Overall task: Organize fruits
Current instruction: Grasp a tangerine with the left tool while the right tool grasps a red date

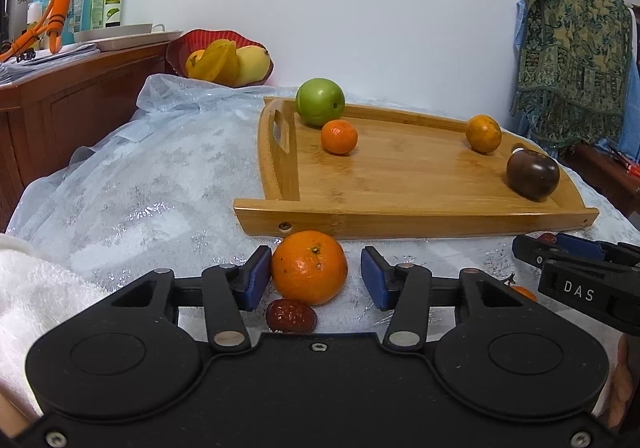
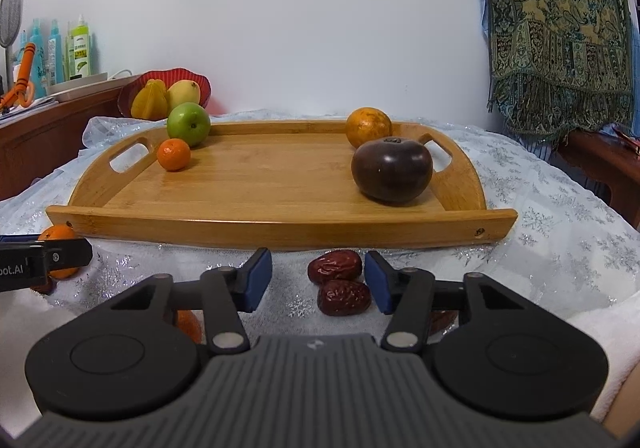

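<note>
Closing squarely on the orange [image 1: 309, 267] is what the left hand-held gripper [image 1: 316, 276] needs: its jaws are not yet pressing, and a red date [image 1: 291, 315] lies just near. In the right view, the right hand-held gripper [image 2: 318, 278], also released, has two dates [image 2: 340, 280] touching each other off-centre by its right pad, so it should centre on one; the tray [image 2: 280, 226] rim stands beyond.

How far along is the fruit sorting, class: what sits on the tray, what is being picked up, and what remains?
Done: a green apple, small orange, yellowish orange and dark fruit sit on the wooden tray. In hand: the left tool brackets an orange; the right tool brackets two red dates, neither clearly gripped. Left: those, plus another date.
</note>
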`<state>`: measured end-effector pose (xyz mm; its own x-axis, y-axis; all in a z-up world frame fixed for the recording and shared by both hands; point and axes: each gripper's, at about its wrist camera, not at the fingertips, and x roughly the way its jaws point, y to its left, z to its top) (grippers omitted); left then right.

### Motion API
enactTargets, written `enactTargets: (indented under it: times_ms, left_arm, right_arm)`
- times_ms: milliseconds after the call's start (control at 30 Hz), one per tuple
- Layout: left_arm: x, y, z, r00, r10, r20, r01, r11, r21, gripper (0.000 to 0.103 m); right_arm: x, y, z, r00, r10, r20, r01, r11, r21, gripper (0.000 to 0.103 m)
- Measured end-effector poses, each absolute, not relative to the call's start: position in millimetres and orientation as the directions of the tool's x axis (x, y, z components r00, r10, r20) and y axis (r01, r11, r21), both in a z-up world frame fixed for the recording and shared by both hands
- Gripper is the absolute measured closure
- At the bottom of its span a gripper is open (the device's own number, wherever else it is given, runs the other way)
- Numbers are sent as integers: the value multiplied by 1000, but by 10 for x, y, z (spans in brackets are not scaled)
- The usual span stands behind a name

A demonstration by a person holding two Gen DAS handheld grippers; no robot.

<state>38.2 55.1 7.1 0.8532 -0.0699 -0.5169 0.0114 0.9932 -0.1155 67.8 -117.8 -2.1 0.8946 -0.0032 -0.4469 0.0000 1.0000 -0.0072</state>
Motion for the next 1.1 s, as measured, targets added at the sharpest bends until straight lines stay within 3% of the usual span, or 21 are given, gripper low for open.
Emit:
enactTargets:
  times_ms: [533, 733, 833, 1100]
  left_arm:
    - [430, 525, 39, 842, -60, -536, 7, 995, -100, 56]
    - [435, 491, 26, 844, -48, -535, 9, 997, -75, 56]
    - [425, 488, 31, 849, -25, -528, -10, 998, -62, 65]
    - [379, 491, 84, 873, 3, -488, -26, 999, -40, 65]
  right_arm:
    - [715, -1165, -30, 893, -5, -450, -1, 1000, -15, 59]
    - [710, -1156, -34, 893, -8, -450, -1, 1000, -19, 68]
    - [708, -1160, -28, 895, -9, -447, 2, 1000, -17, 70]
    - [663, -1163, 26, 908, -7, -419, 4, 1000, -8, 71]
